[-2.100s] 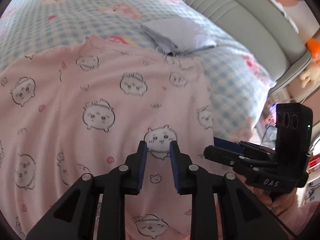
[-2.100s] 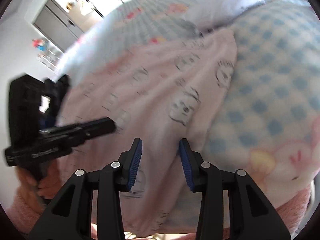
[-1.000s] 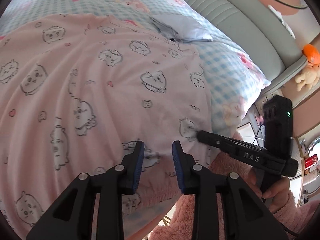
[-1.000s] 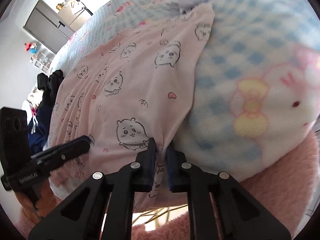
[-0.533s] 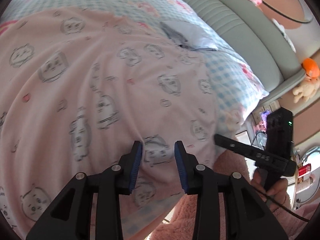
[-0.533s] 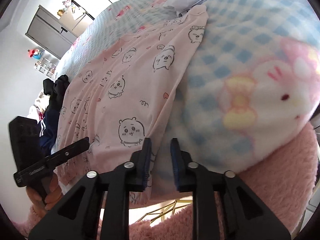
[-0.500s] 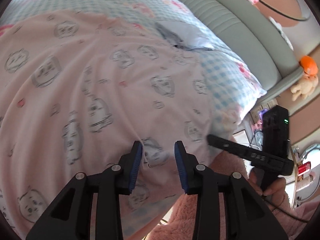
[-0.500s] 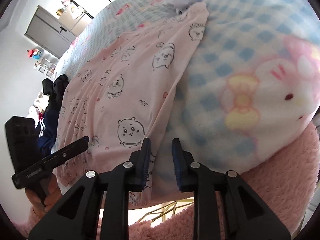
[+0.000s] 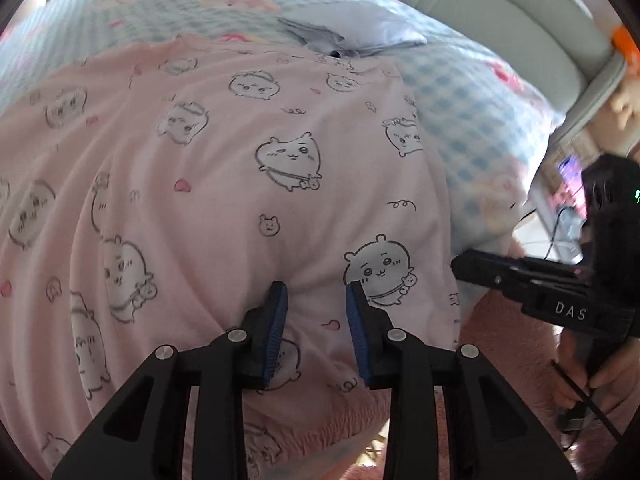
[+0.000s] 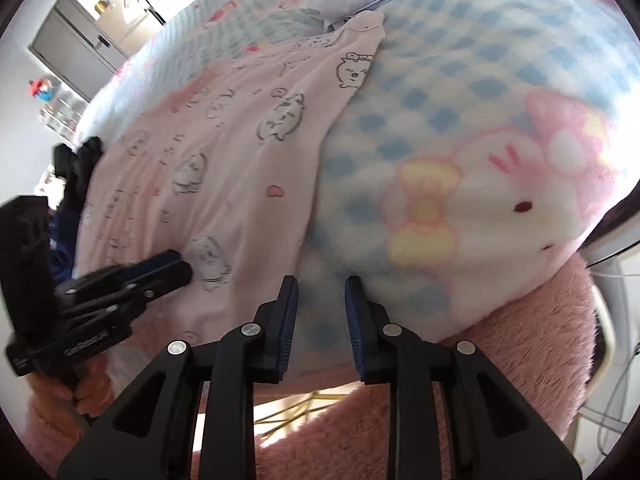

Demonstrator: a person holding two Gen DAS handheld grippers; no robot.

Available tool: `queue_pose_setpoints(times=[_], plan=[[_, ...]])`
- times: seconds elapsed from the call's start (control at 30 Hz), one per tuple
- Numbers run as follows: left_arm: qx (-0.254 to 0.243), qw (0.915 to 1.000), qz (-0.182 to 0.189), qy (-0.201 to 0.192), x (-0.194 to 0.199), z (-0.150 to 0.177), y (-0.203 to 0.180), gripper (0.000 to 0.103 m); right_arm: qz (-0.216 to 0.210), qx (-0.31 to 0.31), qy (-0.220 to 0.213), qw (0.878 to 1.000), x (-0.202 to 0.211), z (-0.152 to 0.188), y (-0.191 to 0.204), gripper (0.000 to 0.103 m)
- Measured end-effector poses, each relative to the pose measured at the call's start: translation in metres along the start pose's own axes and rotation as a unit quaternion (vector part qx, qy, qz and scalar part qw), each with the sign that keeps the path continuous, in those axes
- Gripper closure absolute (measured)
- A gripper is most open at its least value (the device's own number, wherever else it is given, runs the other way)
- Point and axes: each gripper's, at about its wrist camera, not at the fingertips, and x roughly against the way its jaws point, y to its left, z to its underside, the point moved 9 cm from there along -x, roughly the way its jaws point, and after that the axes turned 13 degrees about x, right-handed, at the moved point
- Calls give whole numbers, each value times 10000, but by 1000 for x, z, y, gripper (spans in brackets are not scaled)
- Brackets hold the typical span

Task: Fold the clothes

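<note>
The pink printed garment (image 9: 248, 184) lies spread flat on the blue checked blanket (image 10: 460, 92), its lower hem hanging over the near edge of the bed and its right side edge running up toward the white pillow (image 9: 360, 28) by the far edge.

The left gripper (image 9: 314, 304) sits low over the cloth near the hem, jaws apart with pink fabric lying loose between them — not pinched. The right gripper (image 10: 320, 300) has just been opening; its jaws stand apart at the near edge of the bed, just right of the garment's side edge, with only blanket behind them and nothing held.

To my eye the cloth is laid out and the fold has yet to start. To do it well, each gripper should take the hem close to its own corner, pinching only the pink layers — the blanket sits right behind and would snag. Then both should lift evenly and carry the hem toward the pillow end, keeping the cloth taut.
</note>
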Motion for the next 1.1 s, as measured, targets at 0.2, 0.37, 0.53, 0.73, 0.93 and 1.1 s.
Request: queue_pose_setpoints(times=[0.2,0.37,0.53,0.73,0.93,1.1], plan=[[-2,10000,-65,-26,-1,3,-1,70,-984,-310,-64,9946,-15,-7,12,55],[158,9997,104,-151,17,3,7,69,-1316,-531,-80,9898,-27,-10,13,75],[515,9969,525,-290,37,6,21,63,-1676,-723,-264,9829,-11,-7,7,74],[486,9956,617,-506,34,-2,4,65,-641,-61,-20,9979,-3,-3,4,73],[15,9992,229,-313,2,-7,-24,69,-1340,-140,124,9908,-16,-5,17,61],[244,9991,246,-226,-5,-1,-16,71,-1430,-331,90,9891,-24,-4,14,79]])
